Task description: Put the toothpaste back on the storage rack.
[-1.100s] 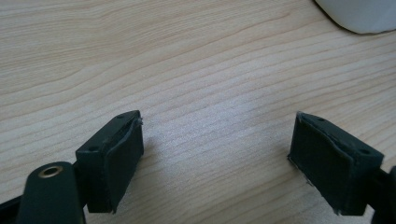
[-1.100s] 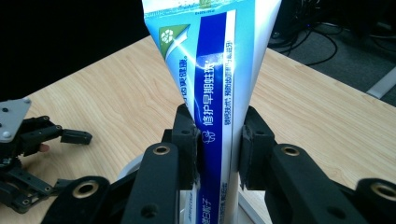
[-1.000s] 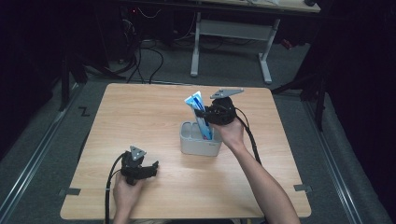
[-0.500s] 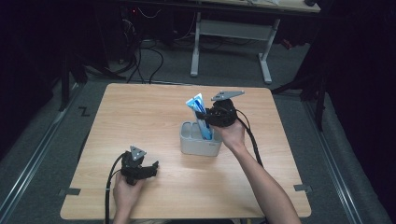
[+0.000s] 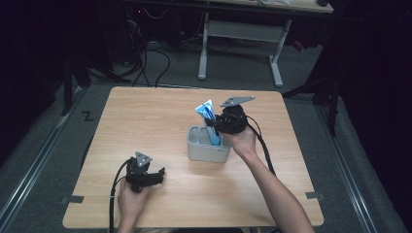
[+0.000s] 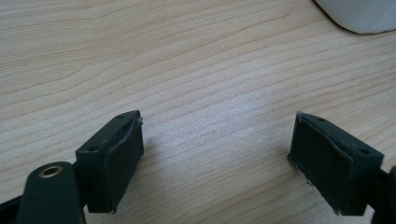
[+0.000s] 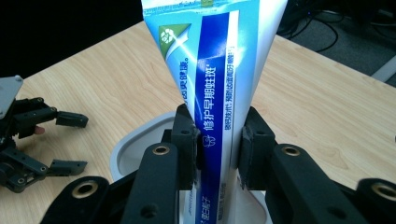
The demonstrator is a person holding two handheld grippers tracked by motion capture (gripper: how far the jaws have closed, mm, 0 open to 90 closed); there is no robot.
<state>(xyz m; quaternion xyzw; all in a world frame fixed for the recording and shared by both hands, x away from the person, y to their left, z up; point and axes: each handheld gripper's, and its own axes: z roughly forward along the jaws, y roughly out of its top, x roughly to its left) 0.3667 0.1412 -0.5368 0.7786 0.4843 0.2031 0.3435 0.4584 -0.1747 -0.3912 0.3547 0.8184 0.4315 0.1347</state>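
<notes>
Pale wooden table point(image 5: 145, 121) in a dark room with grey floor. Right gripper point(image 7: 217, 149) clamped on upright blue toothpaste tube point(image 7: 217, 70) over white holder point(image 5: 206, 151); left gripper point(image 6: 217, 156) resting low, wide open, empty.

A glossy plastic tube point(image 7: 219, 88) stands in a smooth grey plastic holder point(image 5: 208, 151) on a matt wood-grain table point(image 5: 145, 116).

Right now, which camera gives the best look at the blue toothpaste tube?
The right gripper view: the toothpaste tube stands close up, its print readable, clamped by the right gripper over the white holder. The high view shows it small, poking out of the holder. The left gripper view shows just a corner of the holder.
</notes>
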